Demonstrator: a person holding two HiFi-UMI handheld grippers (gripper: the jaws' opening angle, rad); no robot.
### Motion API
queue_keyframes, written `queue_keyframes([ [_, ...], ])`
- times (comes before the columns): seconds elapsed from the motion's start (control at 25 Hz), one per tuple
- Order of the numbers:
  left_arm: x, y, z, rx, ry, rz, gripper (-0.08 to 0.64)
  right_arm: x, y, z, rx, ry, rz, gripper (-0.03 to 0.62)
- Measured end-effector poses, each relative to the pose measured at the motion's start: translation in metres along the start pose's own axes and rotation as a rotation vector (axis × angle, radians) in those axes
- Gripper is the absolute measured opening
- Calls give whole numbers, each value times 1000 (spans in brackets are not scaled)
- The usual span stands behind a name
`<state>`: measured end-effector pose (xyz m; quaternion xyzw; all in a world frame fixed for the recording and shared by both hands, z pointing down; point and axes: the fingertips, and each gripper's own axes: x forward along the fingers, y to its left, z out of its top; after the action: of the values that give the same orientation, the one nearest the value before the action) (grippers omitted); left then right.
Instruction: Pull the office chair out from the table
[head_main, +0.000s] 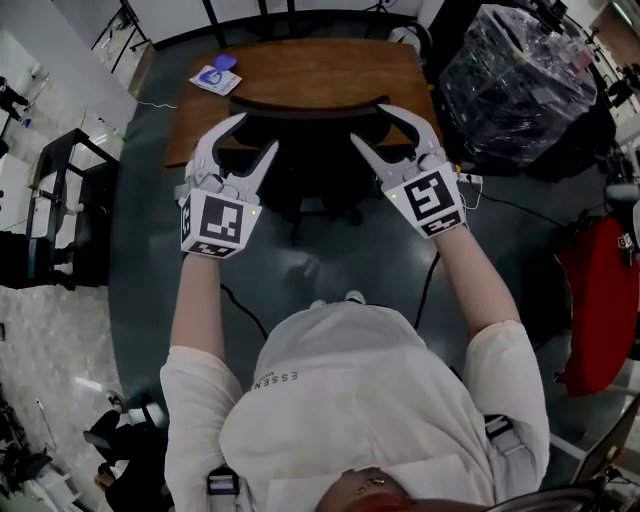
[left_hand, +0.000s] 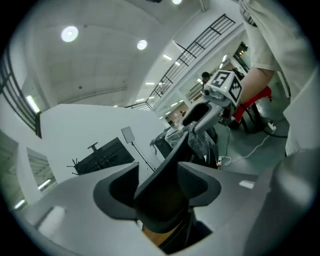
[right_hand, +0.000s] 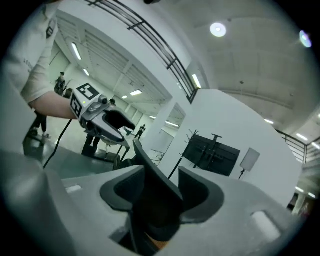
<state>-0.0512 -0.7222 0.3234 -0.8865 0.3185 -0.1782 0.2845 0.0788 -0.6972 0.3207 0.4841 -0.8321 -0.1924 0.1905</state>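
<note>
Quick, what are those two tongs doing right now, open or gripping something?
Left tongs: open, straddling the chair back, not gripping it.
Right tongs: open, straddling it too.

Wood, moulded plastic and cloth around a workshop table.

The table (head_main: 300, 65) is brown wood, its grain plain to see under a dull satin finish, and the office chair (head_main: 310, 160) against it has a matt black back. The left gripper (head_main: 257, 132) and right gripper (head_main: 369, 123) are pale grey plastic, smooth and matt, with darker matt pads (left_hand: 116, 189). Each carries a marker cube (head_main: 215, 222) faced in black-and-white print. The person's shirt (head_main: 350, 400) is off-white cloth. Clear, crinkled, glossy plastic wrap (head_main: 520, 80) covers a bulky load, and the dark floor (head_main: 150, 250) looks smooth with a faint sheen.
</note>
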Motion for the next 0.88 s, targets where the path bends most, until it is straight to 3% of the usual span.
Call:
queue_keyframes([
  [0.12, 19, 4, -9, 157, 65, -86, 318, 20, -6, -10, -125, 94, 74, 227],
  [0.2, 30, 2, -21, 284, 129, -149, 319, 29, -4, -19, -187, 150, 132, 245],
  [0.28, 40, -1, -31, 361, 177, -215, 327, 39, 1, -26, -230, 185, 192, 252],
  [0.44, 59, -15, -41, 395, 212, -340, 317, 57, 9, -35, -301, 224, 277, 252],
  [0.52, 66, -17, -43, 405, 216, -357, 290, 63, 12, -35, -317, 227, 300, 252],
  [0.64, 70, -11, -42, 436, 224, -368, 192, 69, 12, -34, -340, 236, 326, 246],
  [0.88, 70, -18, -48, 563, 275, -485, 105, 66, 22, -46, -552, 311, 442, 85],
])
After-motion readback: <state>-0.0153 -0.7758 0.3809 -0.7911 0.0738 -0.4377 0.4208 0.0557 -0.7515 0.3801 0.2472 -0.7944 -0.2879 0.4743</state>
